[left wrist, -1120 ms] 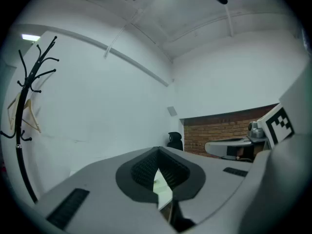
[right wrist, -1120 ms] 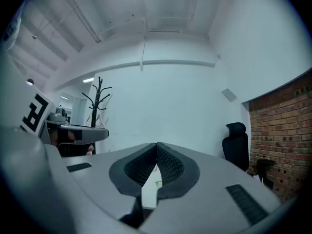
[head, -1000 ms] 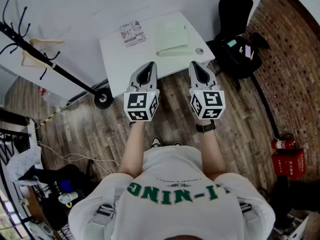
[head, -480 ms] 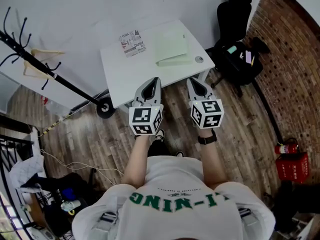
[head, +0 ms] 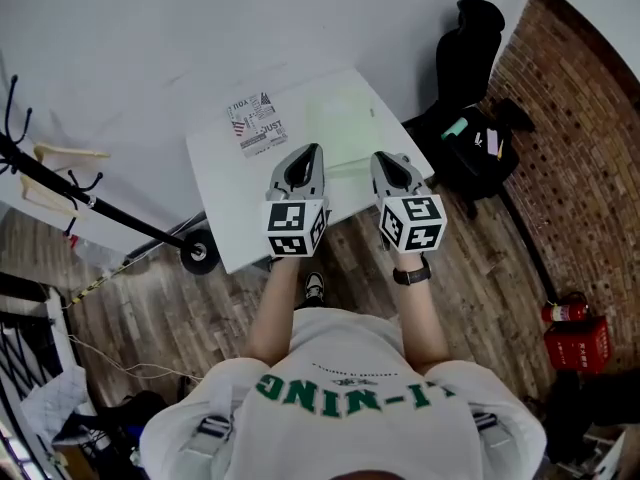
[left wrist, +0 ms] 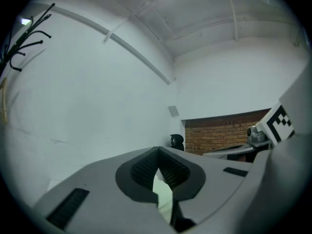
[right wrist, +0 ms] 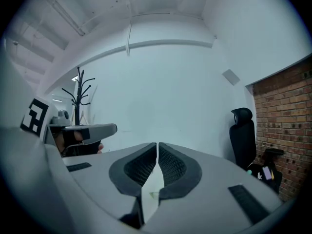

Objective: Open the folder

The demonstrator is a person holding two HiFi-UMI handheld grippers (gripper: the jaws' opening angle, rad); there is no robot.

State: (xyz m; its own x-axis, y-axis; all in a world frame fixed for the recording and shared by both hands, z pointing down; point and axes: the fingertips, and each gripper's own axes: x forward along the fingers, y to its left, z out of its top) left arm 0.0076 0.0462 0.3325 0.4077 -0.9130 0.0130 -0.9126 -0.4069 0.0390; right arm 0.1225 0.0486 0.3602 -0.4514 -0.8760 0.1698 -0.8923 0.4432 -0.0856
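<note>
A pale green folder (head: 345,118) lies closed and flat on the white table (head: 225,218), toward its right side. In the head view both grippers are held side by side over the table's near part. My left gripper (head: 313,149) points at the folder's near left corner, its jaws together with nothing between them. My right gripper (head: 384,157) sits over the folder's near right edge, also shut and empty. The left gripper view shows the shut tips (left wrist: 158,149) with a strip of pale green below them. In the right gripper view the tips (right wrist: 158,144) meet too.
A printed sheet (head: 256,123) lies on the table left of the folder. A black office chair (head: 470,38) and a dark bag (head: 480,138) stand right of the table by the brick wall. A coat rack (head: 60,183) leans at the left. A fire extinguisher (head: 560,311) sits on the floor.
The person has stepped up to the table. Both grippers have moved forward from over the floor to over the table's near part and the folder. Both stayed shut.
</note>
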